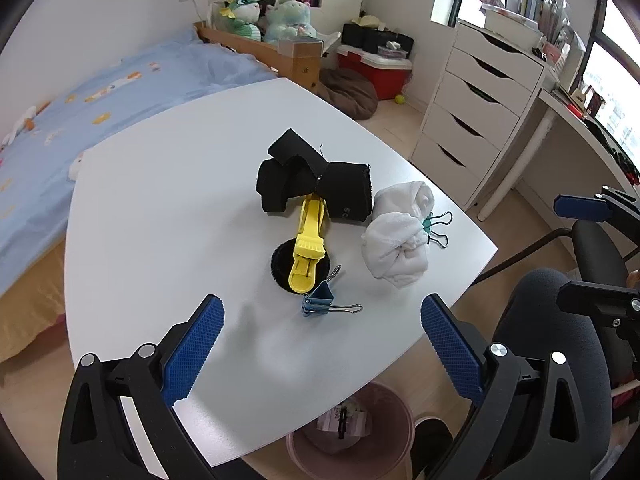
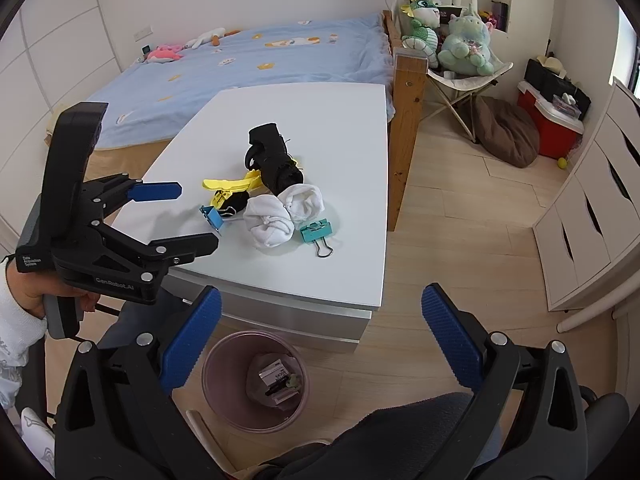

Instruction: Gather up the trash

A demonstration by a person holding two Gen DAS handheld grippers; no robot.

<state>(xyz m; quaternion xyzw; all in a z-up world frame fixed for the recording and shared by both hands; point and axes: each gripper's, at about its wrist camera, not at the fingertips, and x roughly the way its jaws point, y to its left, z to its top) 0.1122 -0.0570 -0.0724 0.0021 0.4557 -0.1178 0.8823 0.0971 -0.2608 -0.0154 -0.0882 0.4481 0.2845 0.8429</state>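
A round pink plastic trash bin (image 2: 256, 380) holding paper scraps stands below the white table (image 1: 160, 208), where a blue binder clip (image 1: 319, 300) lies nearest the bin's side; left gripper (image 1: 322, 344) and right gripper (image 2: 320, 336) gape wide, empty.

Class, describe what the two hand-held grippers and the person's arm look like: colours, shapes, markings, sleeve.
Each hand-held gripper has black angular linkage arms with silver rivets and blue textured fingertips. The left body is printed "GenRobot.AI" and has a grey handle, held by a hand in a white sleeve.

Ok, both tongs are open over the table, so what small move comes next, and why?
Probably lower the left tongs onto the blue metal binder clip: it lies nearest them on the white table, and the pink bin waits below.
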